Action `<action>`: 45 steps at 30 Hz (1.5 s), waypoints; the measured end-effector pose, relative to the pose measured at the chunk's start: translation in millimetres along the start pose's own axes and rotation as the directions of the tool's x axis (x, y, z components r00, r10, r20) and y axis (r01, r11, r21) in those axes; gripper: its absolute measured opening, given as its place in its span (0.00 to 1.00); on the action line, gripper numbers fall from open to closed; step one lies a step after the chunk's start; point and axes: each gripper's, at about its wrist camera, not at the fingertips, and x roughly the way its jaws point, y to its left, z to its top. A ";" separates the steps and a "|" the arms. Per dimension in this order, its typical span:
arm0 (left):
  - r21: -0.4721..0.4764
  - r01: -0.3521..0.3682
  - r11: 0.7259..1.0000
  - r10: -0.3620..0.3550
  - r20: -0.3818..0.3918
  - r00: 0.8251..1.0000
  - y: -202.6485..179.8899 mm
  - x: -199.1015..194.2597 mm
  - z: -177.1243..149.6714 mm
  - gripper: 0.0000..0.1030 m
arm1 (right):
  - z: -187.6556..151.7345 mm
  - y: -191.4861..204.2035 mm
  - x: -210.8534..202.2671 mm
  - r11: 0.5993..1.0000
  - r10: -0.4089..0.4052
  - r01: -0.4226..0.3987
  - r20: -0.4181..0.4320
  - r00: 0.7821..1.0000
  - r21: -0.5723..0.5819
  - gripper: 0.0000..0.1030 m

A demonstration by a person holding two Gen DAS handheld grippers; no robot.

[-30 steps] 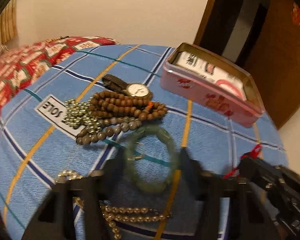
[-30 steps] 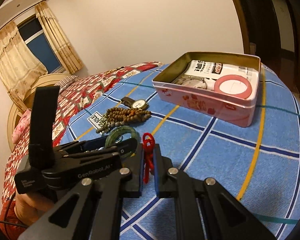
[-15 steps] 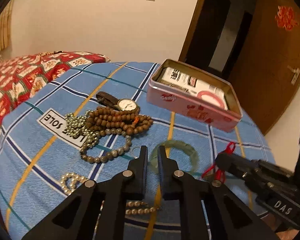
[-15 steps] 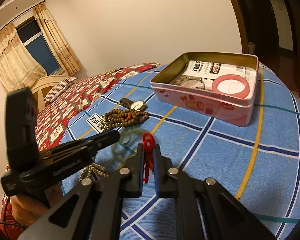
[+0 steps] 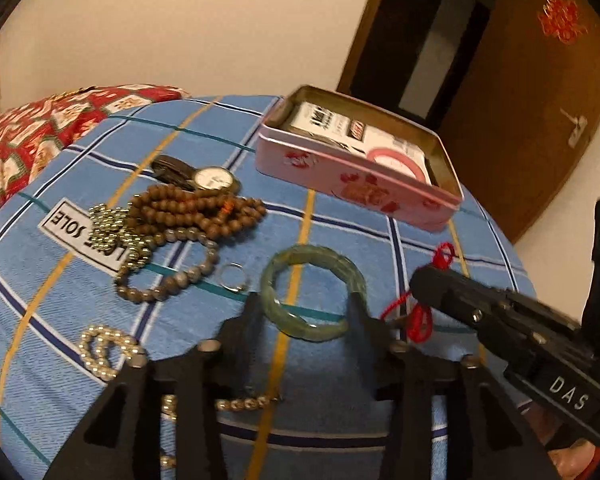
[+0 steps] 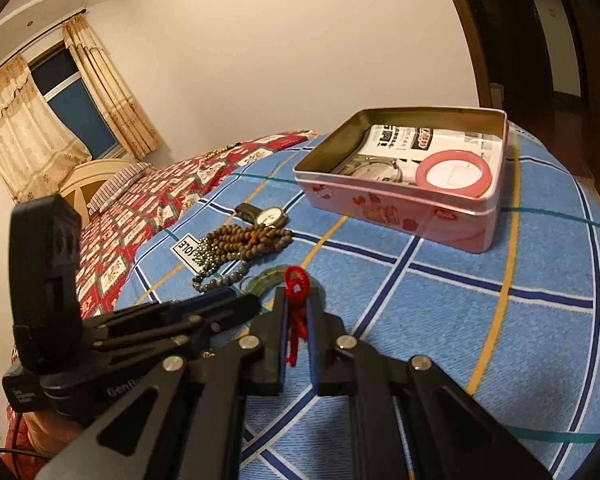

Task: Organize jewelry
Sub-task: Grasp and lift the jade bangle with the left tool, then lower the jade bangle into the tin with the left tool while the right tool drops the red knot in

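The left gripper [image 5: 302,304] stands spread around the green bangle [image 5: 312,294]. Just right of the bangle, the right gripper [image 6: 298,312] pinches a red cord [image 6: 296,284] (knotted).

Warm, dim indoor light — yellowish cast. Strong fisheye bending with dark vignetted corners. Left view's right side is slightly motion-blurred.

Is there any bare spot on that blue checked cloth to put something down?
Yes. In the right wrist view, the blue cloth lies bare in front of the pink tin and off to its right. The crowded side is left of the tin: watch, brown beads, small ring, green bangle and pearl strand lie close together.
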 end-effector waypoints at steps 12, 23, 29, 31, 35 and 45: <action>0.057 -0.033 0.998 0.036 -0.040 0.999 -11.9 25.1 7.2 0.63 | 1.8 -8.4 -6.3 0.999 -0.012 0.011 0.042 0.999 0.041 0.12; 0.056 -0.056 0.997 0.058 -0.021 0.998 -10.1 23.1 12.3 0.14 | 1.0 -12.2 -7.6 0.998 -0.008 0.005 0.043 0.999 0.060 0.12; 0.051 -0.039 0.998 0.036 0.062 0.997 -13.3 3.3 15.6 0.14 | 0.3 -13.1 -11.6 0.998 0.001 -0.006 0.064 0.998 0.068 0.12; 0.053 -0.023 0.998 0.018 0.092 0.996 -15.8 -4.7 20.0 0.14 | 1.0 -12.5 -13.8 0.998 0.005 -0.010 0.074 0.997 0.069 0.12; 0.062 0.000 0.998 -0.009 0.157 0.988 -21.1 -17.6 34.6 0.14 | 13.4 -3.6 -20.0 1.000 -0.027 0.026 0.121 0.992 0.006 0.12; 0.040 0.015 0.999 -0.024 0.247 0.969 -24.4 2.9 97.3 0.14 | 94.0 -34.2 -8.2 0.998 -0.068 0.062 0.254 0.965 0.032 0.12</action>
